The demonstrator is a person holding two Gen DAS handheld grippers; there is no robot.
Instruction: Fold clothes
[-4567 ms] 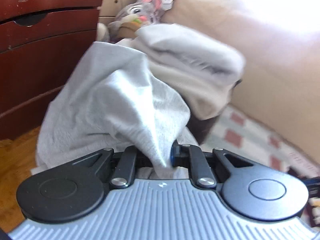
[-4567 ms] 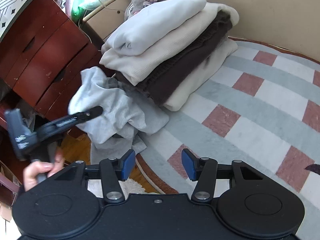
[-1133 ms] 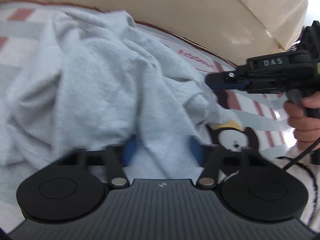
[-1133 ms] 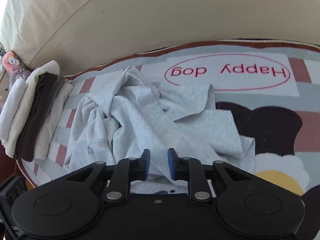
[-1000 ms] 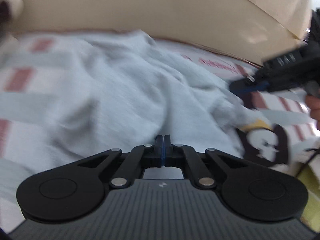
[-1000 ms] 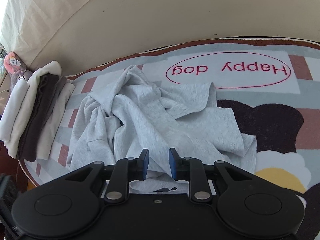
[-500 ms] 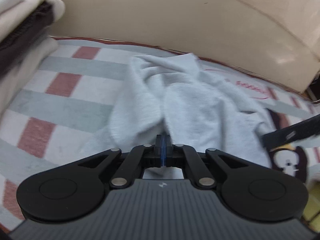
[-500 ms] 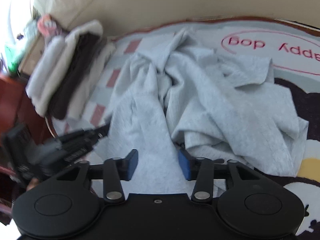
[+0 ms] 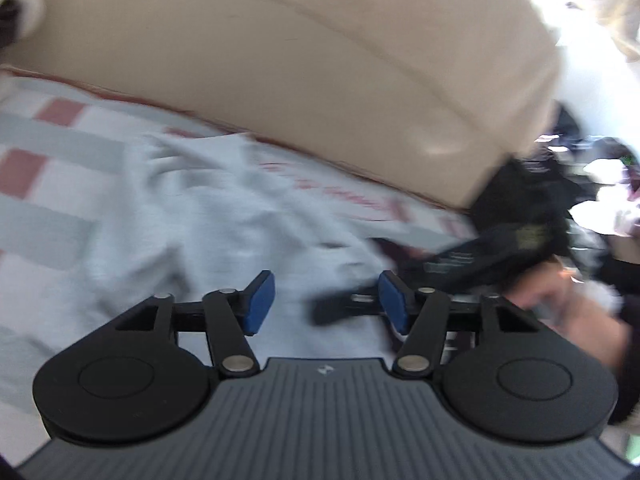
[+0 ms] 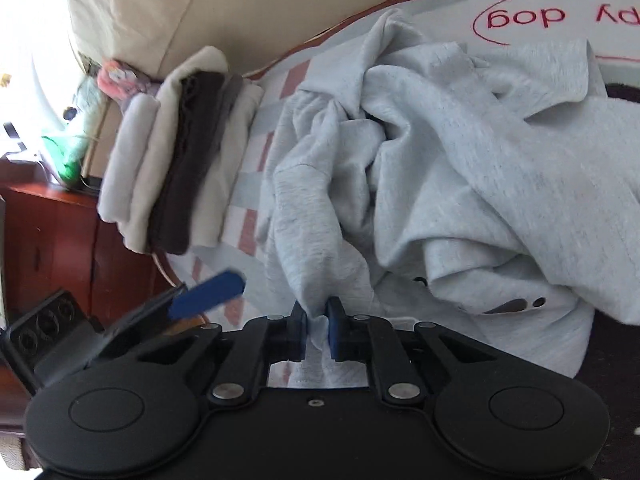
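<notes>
A crumpled light grey sweatshirt (image 10: 460, 168) lies on the patterned rug (image 10: 624, 360). My right gripper (image 10: 318, 324) is shut on a fold of its near edge, and the cloth rises in a ridge from the jaws. In the blurred left wrist view the same sweatshirt (image 9: 192, 220) spreads out below my left gripper (image 9: 328, 306). That gripper is open, its blue pads wide apart above the cloth. The right wrist view shows one blue finger (image 10: 208, 290) of the left gripper at the lower left. A hand (image 9: 560, 300) holds the right tool beside the left gripper.
A stack of folded clothes (image 10: 180, 152) in white, cream and dark brown sits at the rug's left end. A red-brown dresser (image 10: 60, 240) stands beyond it, with a plush toy (image 10: 120, 76) behind. A beige sofa base (image 9: 320, 80) borders the rug's far side.
My left gripper went from shut to open and swung right toward the right gripper. My right gripper went from open to shut on a fold of the grey sweatshirt.
</notes>
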